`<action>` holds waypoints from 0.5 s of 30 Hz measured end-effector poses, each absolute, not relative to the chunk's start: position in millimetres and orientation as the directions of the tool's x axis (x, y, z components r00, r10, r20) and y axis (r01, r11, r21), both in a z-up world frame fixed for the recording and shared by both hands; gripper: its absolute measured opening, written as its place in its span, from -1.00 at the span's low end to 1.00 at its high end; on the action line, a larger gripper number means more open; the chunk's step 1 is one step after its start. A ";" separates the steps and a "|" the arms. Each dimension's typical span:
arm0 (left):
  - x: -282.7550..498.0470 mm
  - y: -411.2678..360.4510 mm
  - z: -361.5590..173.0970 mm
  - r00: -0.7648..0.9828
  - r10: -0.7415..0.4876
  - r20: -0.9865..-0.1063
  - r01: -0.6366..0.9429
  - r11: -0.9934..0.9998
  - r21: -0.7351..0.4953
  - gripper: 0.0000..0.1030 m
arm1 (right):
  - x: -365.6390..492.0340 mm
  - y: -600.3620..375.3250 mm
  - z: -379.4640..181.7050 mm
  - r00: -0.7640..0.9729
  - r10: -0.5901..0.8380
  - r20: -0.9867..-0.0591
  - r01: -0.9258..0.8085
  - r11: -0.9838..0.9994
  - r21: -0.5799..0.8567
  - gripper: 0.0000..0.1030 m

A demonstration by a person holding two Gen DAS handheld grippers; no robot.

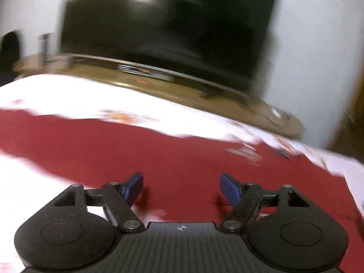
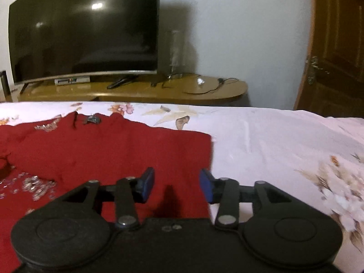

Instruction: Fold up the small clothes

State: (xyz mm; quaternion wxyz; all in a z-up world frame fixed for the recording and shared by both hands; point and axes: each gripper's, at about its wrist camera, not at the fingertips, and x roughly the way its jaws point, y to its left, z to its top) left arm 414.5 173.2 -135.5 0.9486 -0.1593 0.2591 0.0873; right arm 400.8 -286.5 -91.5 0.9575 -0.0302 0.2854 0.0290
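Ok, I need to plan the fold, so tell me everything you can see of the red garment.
The red garment is dark red cloth, lying spread flat on the white floral bedsheet. Shiny sequin-like trim shows near its far edge and at its near left. Its right edge runs straight. Both the left gripper and right gripper hover open over it, holding nothing.

The dark red cloth garment (image 2: 109,154) looks matt and soft, with glinting sequin-like trim (image 2: 36,186) near its edge. Under it lies a smooth white floral-printed cloth sheet (image 2: 273,136). The long tan wooden stand (image 2: 159,88) has a glossy polished top. The black flat television screen (image 2: 86,34) is glassy, mirroring a lamp. The brown wooden door (image 2: 336,45) looks semi-gloss.
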 end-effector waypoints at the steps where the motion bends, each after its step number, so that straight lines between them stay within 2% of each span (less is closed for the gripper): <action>1: 399.1 198.6 -136.2 0.852 0.118 -0.509 -0.297 0.912 -0.284 0.43 | 392.8 -288.4 -91.5 0.832 0.034 -0.554 -0.063 0.997 -0.034 -0.13; 3: 372.0 254.5 -139.4 0.839 0.196 -0.508 -0.410 0.842 -0.352 0.43 | 370.2 -295.6 -87.4 0.820 0.031 -0.571 -0.044 0.999 -0.008 -0.13; 7: 338.9 354.4 -154.5 0.803 0.268 -0.532 -0.560 0.645 -0.520 0.41 | 340.3 -295.6 -84.9 0.794 0.029 -0.608 0.009 0.998 0.059 -0.14; 9: 330.9 388.8 -162.3 0.797 0.273 -0.539 -0.587 0.561 -0.584 0.25 | 336.3 -285.4 -83.0 0.794 0.027 -0.607 0.022 0.997 0.073 -0.14; 11: 329.9 416.7 -171.8 0.791 0.261 -0.553 -0.601 0.501 -0.623 -0.04 | 329.8 -274.7 -77.1 0.799 0.027 -0.601 0.025 0.997 0.077 -0.14; 13: 332.5 437.0 -178.5 0.800 0.233 -0.552 -0.589 0.478 -0.652 -0.17 | 324.5 -264.8 -71.0 0.804 0.024 -0.594 0.028 0.997 0.078 -0.14; 15: 339.5 450.2 -182.9 0.815 0.206 -0.542 -0.568 0.470 -0.675 -0.17 | 318.6 -258.3 -65.1 0.806 0.020 -0.591 0.035 0.996 0.081 -0.14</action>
